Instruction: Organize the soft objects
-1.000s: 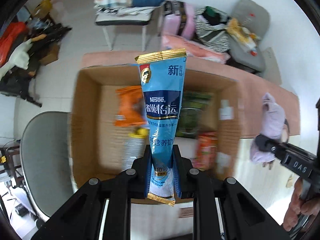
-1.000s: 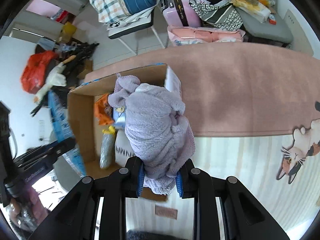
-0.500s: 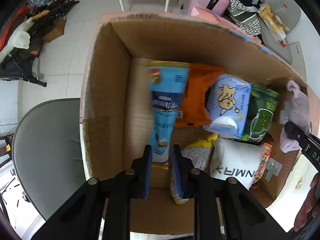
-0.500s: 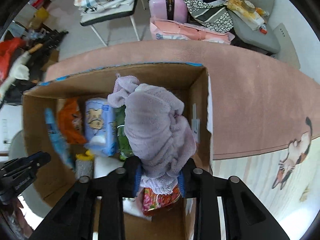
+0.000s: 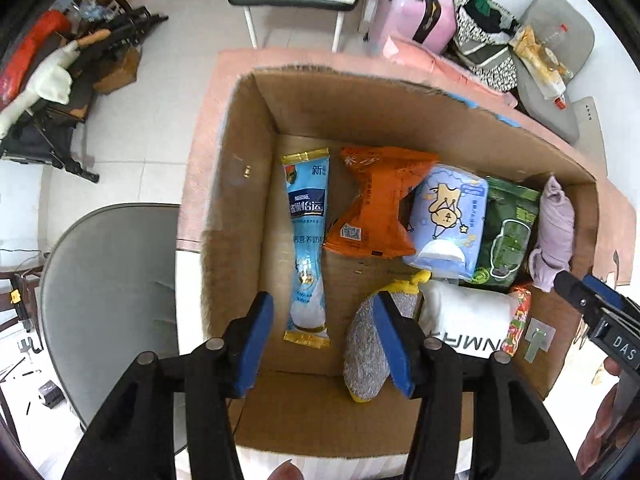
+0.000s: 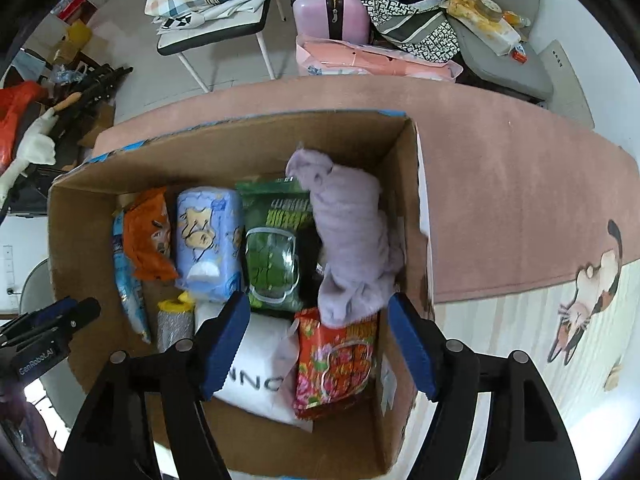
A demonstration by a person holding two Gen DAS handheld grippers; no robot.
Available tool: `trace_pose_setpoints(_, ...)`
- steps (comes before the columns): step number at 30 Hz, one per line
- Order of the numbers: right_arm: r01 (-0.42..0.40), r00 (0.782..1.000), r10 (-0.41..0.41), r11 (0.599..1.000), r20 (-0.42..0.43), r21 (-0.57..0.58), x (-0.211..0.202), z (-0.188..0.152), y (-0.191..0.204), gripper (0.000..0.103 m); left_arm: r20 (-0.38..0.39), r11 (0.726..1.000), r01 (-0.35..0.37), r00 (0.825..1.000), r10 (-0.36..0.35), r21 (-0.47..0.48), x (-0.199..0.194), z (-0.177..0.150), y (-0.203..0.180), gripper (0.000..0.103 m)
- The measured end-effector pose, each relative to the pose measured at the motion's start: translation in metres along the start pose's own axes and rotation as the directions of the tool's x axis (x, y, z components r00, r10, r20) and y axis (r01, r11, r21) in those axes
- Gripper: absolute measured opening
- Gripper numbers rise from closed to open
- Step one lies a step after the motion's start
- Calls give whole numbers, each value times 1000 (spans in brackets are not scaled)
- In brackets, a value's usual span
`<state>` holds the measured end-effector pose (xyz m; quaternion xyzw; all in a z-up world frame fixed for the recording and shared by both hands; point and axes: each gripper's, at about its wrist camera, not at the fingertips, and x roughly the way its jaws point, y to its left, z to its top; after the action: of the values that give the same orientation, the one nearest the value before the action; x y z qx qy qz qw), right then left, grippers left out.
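Left gripper (image 5: 322, 334) hovering agape over blue sachet (image 5: 306, 240) in cardboard box (image 5: 240, 184). Right gripper (image 6: 318, 338) gaping above lilac towel (image 6: 352, 240), gripping nothing.

Bright even daylight, soft shadows, fisheye-bent edges, mostly sharp

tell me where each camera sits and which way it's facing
Left wrist: on the left gripper, above the cardboard box's left half, facing down at the blue sachet; open jaws, right gripper show.
Right wrist: on the right gripper, facing down over the purple towel; open jaws, left gripper show.
Shared: box, sachet, towel.
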<state>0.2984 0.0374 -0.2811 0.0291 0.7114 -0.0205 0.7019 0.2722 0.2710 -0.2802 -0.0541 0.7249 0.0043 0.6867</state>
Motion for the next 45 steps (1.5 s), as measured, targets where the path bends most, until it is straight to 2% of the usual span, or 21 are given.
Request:
trace_pose_setpoints(4,13,999,-12,1000,31,-27,-9,-22,5,75,69,1000,-21,997,20,1,-19,-21,0,50)
trace_pose_setpoints(7,14,999,-12,999,45,-47,-16,-38,10,82,111,999,-39,993,38,2,-29,-32,-4,52)
trace_pose_setpoints(9,25,998,-22,998,54,-66,-22,-48,14,83,146,999,-47,988,47,0,-38,-42,-6,75)
trace_pose_setpoints(10,27,998,-23,997,57,-72,-25,-53,15,84,162,999,-52,985,52,-3,-41,-45,-8,93)
trace_pose_setpoints(11,28,998,-23,996,64,-81,-29,-59,16,90,183,998,-60,981,60,-6,-45,-49,-9,97)
trace_pose_setpoints(12,29,997,-23,996,67,-88,-31,-62,17,98,194,998,-68,978,69,-10,-47,-51,-11,97)
trace_pose_setpoints(14,30,997,-23,995,80,-98,-37,-71,19,103,206,998,-67,976,68,-12,-51,-56,-13,98)
trace_pose_setpoints(22,47,991,-35,995,129,-91,-62,-92,15,103,230,998,-55,972,55,-9,-65,-74,-25,99)
trace_pose_setpoints(30,25,974,-4,996,225,-90,-125,-122,6,103,298,999,-50,953,46,6,-115,-110,-39,99)
trace_pose_setpoints(38,13,934,23,995,357,-98,-207,-176,-5,103,428,997,-59,903,37,40,-189,-163,-52,99)
trace_pose_setpoints(45,43,896,9,993,443,-107,-264,-218,-9,103,509,997,-68,859,44,28,-240,-200,-54,99)
